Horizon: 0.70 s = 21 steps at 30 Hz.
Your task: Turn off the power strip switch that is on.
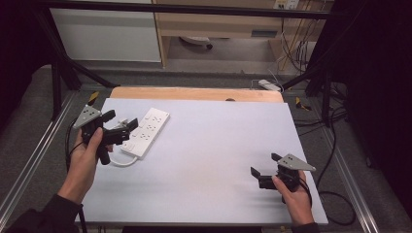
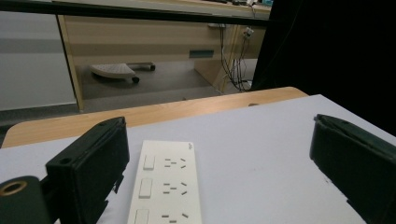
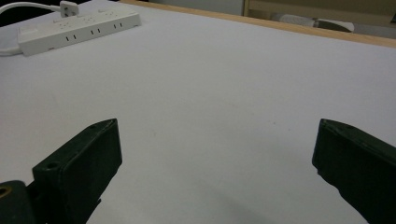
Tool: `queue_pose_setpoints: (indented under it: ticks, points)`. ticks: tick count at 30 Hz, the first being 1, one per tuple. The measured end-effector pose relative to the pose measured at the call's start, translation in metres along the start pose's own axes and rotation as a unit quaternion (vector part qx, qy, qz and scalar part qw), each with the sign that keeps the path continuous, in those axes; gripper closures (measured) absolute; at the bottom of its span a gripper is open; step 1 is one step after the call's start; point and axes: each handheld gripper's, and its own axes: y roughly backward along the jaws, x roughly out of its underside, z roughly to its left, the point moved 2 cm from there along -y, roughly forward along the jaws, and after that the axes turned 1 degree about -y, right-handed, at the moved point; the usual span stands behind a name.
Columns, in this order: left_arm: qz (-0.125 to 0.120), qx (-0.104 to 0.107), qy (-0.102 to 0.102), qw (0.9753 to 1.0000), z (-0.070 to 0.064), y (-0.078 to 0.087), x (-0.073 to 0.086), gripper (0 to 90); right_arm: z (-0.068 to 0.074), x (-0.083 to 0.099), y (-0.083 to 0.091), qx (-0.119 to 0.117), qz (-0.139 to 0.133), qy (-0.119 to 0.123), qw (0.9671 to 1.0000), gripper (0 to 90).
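A pale grey table (image 1: pixel 209 165) with a wooden strip along its far edge stands inside a dark metal frame; behind it are wooden furniture, loose cables and grey floor.

In the high view, a white power strip (image 1: pixel 147 132) lies flat at the centre left of the frame, its cord curling off the near end. The left gripper (image 1: pixel 127 127) hangs over that near end with jaws apart and nothing between them. The right gripper (image 1: pixel 265 164) sits at the lower right over bare table, likewise spread wide and empty, well apart from the strip.

In the left gripper view, the power strip (image 2: pixel 166 186) runs up the lower middle, just beside the left-hand jaw.

In the right gripper view, the power strip (image 3: pixel 77 28) lies at the upper left with a white plug (image 3: pixel 68 8) on it.

The strip looks rigid, light and smooth-sided, so probably slippery; gripping across its narrow width near mid-length seems safest, and the stiff cord may tug.
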Motion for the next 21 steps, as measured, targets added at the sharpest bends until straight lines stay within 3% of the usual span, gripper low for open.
queue_pose_setpoints:
  ticks: [12, 17, 21]
  points:
    - [0.003, 0.007, -0.007, 0.9999, -0.008, 0.027, 0.01, 4.4, 0.0, 0.0, 0.001, 0.0, 0.001, 0.0, 1.0, 1.9]
    - [0.003, 0.0, -0.003, 1.0, -0.013, 0.038, 0.018, 4.4, 0.0, 0.0, 0.001, 0.001, 0.001, 0.0, 1.0, 1.9]
    - [0.004, 0.004, -0.018, 0.9998, -0.019, 0.048, 0.026, 4.4, -0.001, 0.0, 0.001, 0.002, 0.0, 0.0, 1.0, 1.9]
